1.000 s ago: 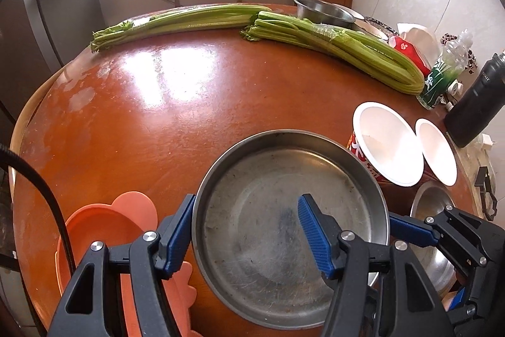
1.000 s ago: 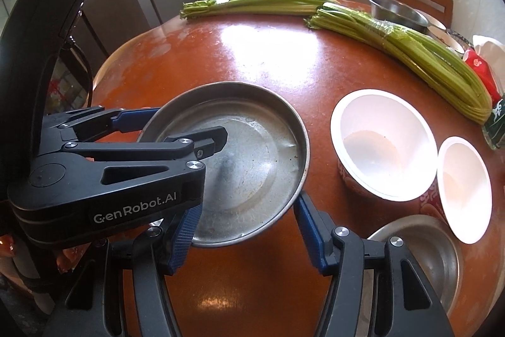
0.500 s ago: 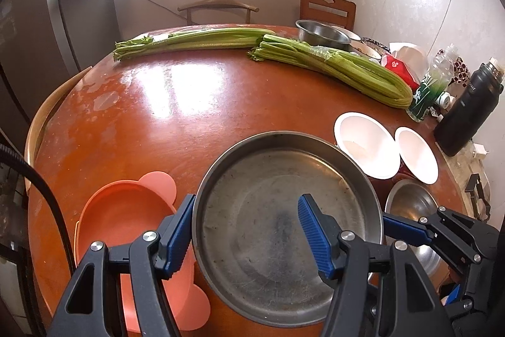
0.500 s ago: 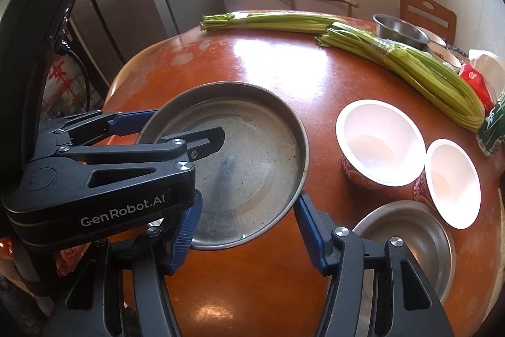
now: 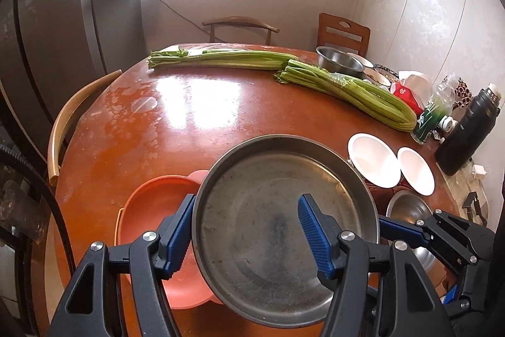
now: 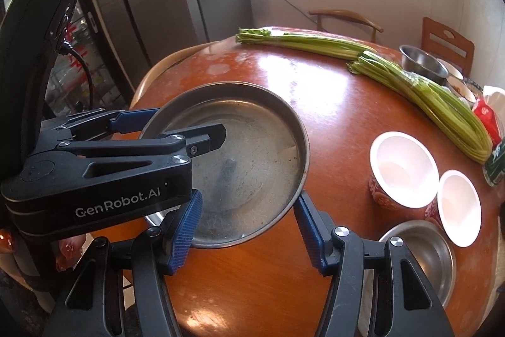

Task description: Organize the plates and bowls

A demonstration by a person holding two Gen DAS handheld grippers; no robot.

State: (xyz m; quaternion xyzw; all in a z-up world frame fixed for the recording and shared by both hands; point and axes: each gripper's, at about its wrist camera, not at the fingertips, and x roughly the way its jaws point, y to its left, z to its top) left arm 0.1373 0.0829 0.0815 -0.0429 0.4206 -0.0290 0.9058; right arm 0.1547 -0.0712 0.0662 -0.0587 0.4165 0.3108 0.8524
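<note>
metal pan point(image 5: 268, 229): lifted off the bench point(image 5: 176, 122), hanging over an orange plate point(image 5: 151, 204)
left gripper point(image 5: 244, 237): clamped on the pan's near-left rim, one finger outside, the other inside the pan
right gripper point(image 6: 247, 229): grasping the pan's near-right rim, one pad inside, one outside
white bowls point(image 6: 404, 169): two, side by side on the bench, right of the pan
steel bowl point(image 6: 419, 258): just in front of the white bowls

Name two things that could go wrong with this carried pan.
The metal pan hangs over the orange plate, met by the left gripper and right gripper only near its rim; it could tilt, slip and drop.
The white bowls and small steel bowl sit close beside the right gripper; a sideways swing might knock them.
</note>
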